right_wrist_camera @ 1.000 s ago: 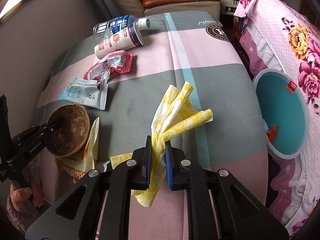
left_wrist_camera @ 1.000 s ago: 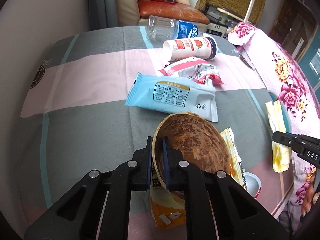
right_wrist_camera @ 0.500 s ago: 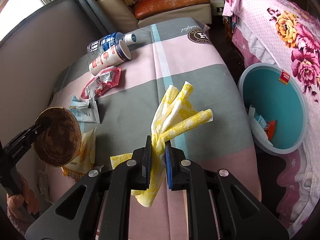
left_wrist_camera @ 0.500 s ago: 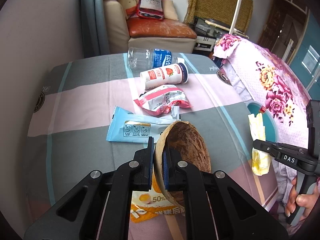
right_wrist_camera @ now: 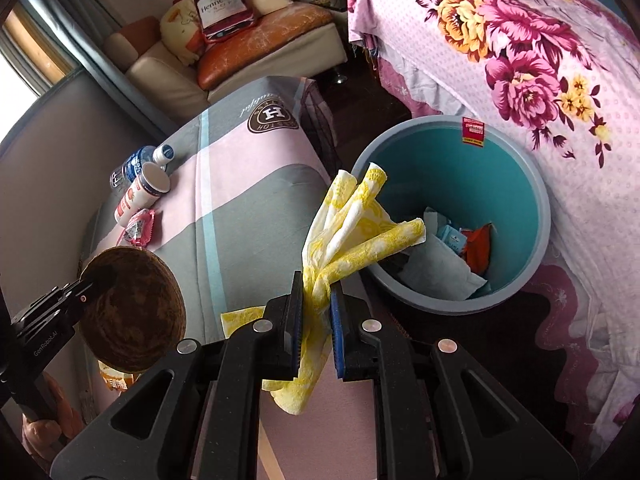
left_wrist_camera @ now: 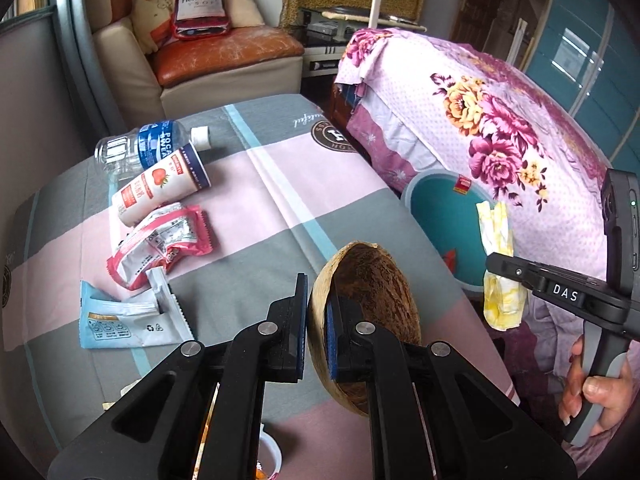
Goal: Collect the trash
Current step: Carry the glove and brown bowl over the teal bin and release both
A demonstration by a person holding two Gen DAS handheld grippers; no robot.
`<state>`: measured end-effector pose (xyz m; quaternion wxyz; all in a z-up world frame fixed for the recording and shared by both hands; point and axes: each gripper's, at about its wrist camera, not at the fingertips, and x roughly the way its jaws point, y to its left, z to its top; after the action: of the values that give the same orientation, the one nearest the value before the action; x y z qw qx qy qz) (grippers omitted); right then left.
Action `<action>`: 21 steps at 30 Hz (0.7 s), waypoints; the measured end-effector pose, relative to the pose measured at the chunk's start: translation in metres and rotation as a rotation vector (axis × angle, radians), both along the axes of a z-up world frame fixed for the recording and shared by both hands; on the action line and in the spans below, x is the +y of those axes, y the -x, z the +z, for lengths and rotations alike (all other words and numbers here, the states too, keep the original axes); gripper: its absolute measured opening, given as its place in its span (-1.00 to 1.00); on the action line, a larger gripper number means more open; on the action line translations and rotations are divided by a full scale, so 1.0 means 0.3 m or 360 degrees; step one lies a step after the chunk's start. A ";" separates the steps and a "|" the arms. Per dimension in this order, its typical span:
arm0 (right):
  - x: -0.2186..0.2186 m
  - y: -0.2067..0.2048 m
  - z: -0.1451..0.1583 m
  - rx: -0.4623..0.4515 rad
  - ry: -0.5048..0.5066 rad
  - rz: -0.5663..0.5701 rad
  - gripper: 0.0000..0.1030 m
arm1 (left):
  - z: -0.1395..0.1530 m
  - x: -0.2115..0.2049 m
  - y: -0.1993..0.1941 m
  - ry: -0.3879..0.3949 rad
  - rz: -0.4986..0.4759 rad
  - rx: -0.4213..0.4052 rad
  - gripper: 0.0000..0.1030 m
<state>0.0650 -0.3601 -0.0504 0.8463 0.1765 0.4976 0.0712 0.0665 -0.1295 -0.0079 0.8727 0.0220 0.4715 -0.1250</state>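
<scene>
My left gripper [left_wrist_camera: 316,312] is shut on the rim of a brown coconut shell half [left_wrist_camera: 372,304], held above the table's right edge; the same shell [right_wrist_camera: 132,308] shows at the left of the right wrist view. My right gripper [right_wrist_camera: 317,304] is shut on a crumpled yellow-and-white wrapper [right_wrist_camera: 352,236], which hangs beside the rim of a teal bin [right_wrist_camera: 516,168]. The wrapper [left_wrist_camera: 498,264] and bin [left_wrist_camera: 436,216] also appear at the right of the left wrist view. The bin holds several pieces of trash.
On the grey-and-pink tablecloth [left_wrist_camera: 280,200] lie a clear bottle [left_wrist_camera: 148,148], a white strawberry cup [left_wrist_camera: 160,188], a pink wrapper [left_wrist_camera: 160,240] and a light blue wrapper [left_wrist_camera: 128,320]. A floral-covered bed [right_wrist_camera: 540,60] flanks the bin. A sofa [left_wrist_camera: 220,64] stands behind the table.
Both grippers swung to the right with their loads. The coconut shell left the orange packet it sat over, and the yellow wrapper moved from above the table to beside the bin's rim.
</scene>
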 end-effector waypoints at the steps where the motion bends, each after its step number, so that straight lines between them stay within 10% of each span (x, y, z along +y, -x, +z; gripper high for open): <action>1: -0.031 -0.001 -0.004 0.0001 0.0002 -0.0025 -0.77 | -0.004 -0.035 -0.013 -0.0006 -0.0024 0.0008 -0.83; 21: -0.376 -0.025 -0.085 0.0047 0.0016 -0.0319 -0.77 | -0.141 -0.488 -0.228 -0.0104 -0.0249 0.0124 -0.83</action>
<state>0.0727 -0.4730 -0.0760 0.8426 0.2223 0.4902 -0.0189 0.1350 -0.2758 -0.0501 0.8401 0.0823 0.5057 -0.1782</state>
